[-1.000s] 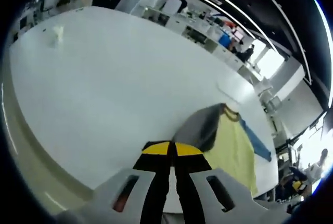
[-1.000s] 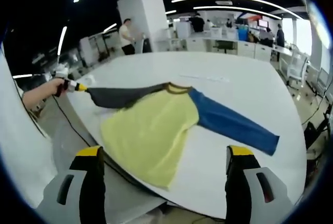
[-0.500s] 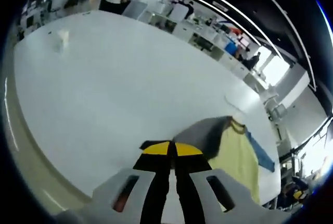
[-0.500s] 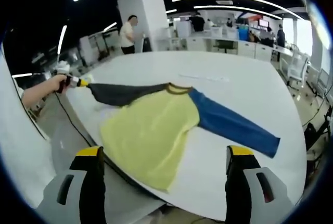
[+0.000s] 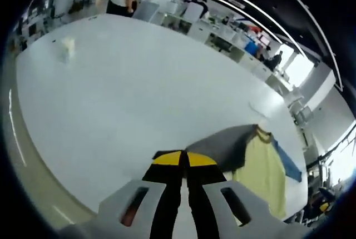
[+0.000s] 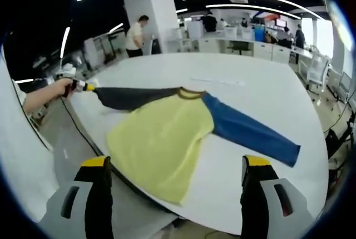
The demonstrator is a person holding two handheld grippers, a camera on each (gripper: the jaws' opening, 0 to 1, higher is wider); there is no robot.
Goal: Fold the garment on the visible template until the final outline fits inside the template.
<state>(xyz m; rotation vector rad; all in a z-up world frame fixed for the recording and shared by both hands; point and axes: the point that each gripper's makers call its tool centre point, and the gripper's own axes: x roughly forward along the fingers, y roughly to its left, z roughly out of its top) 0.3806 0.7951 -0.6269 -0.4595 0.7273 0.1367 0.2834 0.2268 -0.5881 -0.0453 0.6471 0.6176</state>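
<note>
Left gripper [image 5: 184, 159] is clenching the cuff of the grey sleeve [image 5: 225, 145], jaws pressed together on the cloth and holding it out over the white table [image 5: 122, 89]; seen from the right gripper view, the left gripper [image 6: 82, 87] is sitting in a hand [image 6: 47, 95] at the table's far left, sleeve drawn out straight. Right gripper [image 6: 175, 168] is hanging released, jaws wide apart and holding nothing, just short of the table's near edge. The raglan shirt [image 6: 161, 139], yellow body with a blue sleeve [image 6: 250, 134] spread right, is lying flat on the table, its hem reaching the near edge and possibly overhanging. No template outline is readable on the surface from either view. Risks, as judged: the single-point pull on the cuff is likely dragging the whole shirt sideways; the hem is sitting where a further tug could slide it off the edge; a fold laid without a visible outline could land outside the target.
</note>
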